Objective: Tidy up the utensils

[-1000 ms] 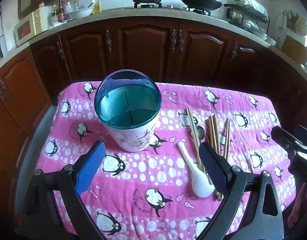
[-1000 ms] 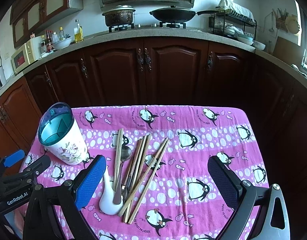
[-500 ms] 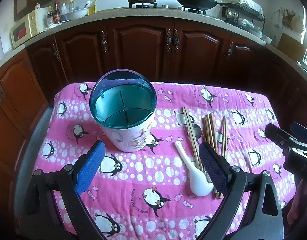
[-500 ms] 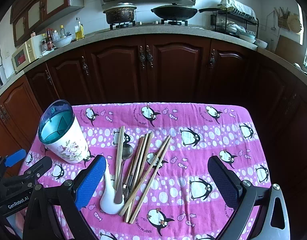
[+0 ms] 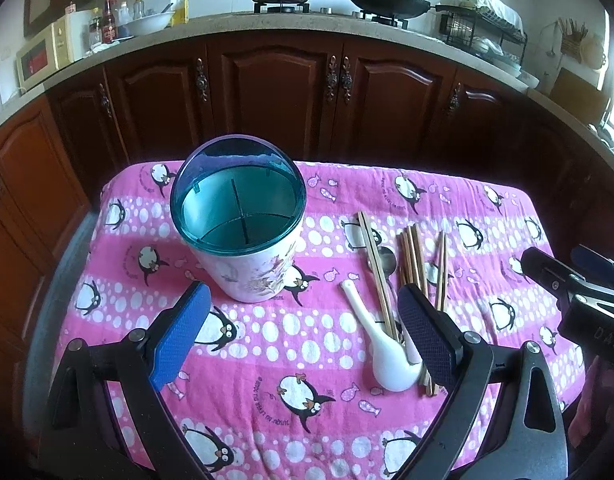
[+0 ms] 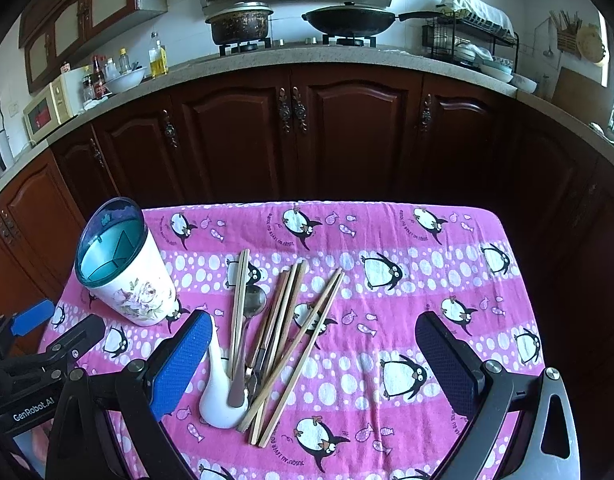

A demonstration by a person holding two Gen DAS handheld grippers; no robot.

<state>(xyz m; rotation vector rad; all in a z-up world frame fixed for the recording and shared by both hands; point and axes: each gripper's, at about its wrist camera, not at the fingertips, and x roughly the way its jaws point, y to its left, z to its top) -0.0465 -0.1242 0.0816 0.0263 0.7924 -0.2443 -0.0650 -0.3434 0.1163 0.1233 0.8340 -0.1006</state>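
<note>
— Dark wooden cabinets [image 6: 347, 136] run behind the table, whose pink penguin cloth [image 6: 387, 312] drops off at its far edge just short of them. Where do the tongs sit?

— Both hang over the near edge. The left tongs [image 5: 303, 334] are spread wide and hold nothing; the white flowered holder [image 5: 243, 236] with a teal rim stands just ahead of their left pad. The right tongs [image 6: 313, 358] are also wide apart and hold nothing.

— What lies between the right pair?

— The pile of utensils: wooden chopsticks [image 6: 303, 332] fanned out, a steel spoon [image 6: 247, 336] and a white ceramic spoon [image 6: 219, 392] whose bowl lies just beside the left pad. The chopsticks' near ends overlap that bowl.

— Any open cloth?

— Ahead of the right pad, from the chopsticks out to the cloth's right edge, only printed penguins show.

— Any writing?

— "GenRobot.AI" on the left tongs' body as seen from the right camera, and "DAS" on the right tongs' body in the left view. Small print circles the penguins, too fine to read.

— The holder inside?

— Round, with thin dividers splitting it into compartments, smooth teal plastic.
</note>
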